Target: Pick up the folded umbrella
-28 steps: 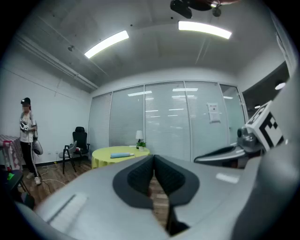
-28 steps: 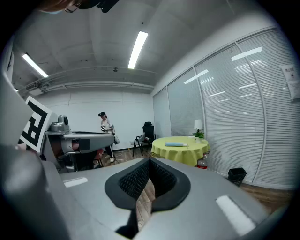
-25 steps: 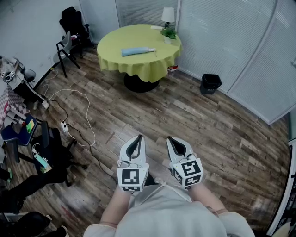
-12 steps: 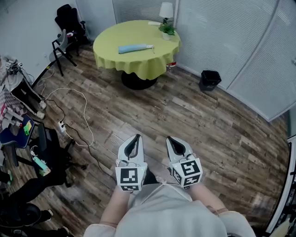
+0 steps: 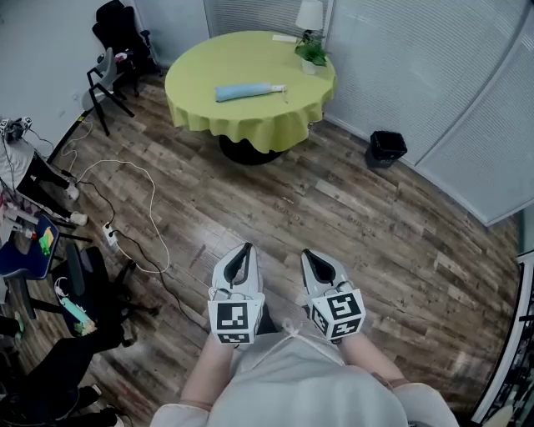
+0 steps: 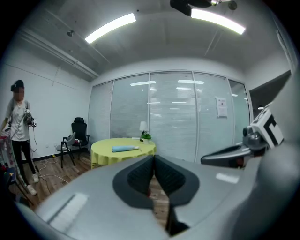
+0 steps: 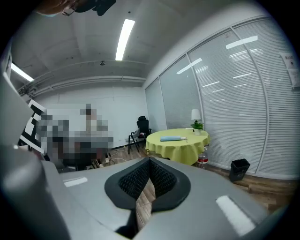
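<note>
The folded umbrella (image 5: pixel 249 91) lies flat on a round desk (image 5: pixel 242 58) at the far side of the room, a slim pale-blue tube with a short light handle at its right end, resting on the smooth yellow-green cloth that drapes the desk in soft scallops down over a dark base. At the back edge of the desk stand a white-shaded lamp (image 5: pixel 309 14) and a small leafy plant (image 5: pixel 313 53) in a pale pot. The 2 tongs are low in the head view, well apart from the desk and side by side above the streaky brown plank floor (image 5: pixel 350 213). The left tongs (image 5: pixel 244 248) are clenched, their ribbed black pads meeting at the tips with nothing between them; the right tongs (image 5: pixel 310 253) are clenched and empty too, their dimpled pads pressed together at the tip. Each has a smooth grey shell and a cube of black-and-white squares. A small black bin (image 5: pixel 386 148) sits against the wall of pale slatted blinds (image 5: pixel 417 67), a black chair (image 5: pixel 113 25) stands in the far left corner, and a thin white cable (image 5: pixel 133 171) loops across the planks.
</note>
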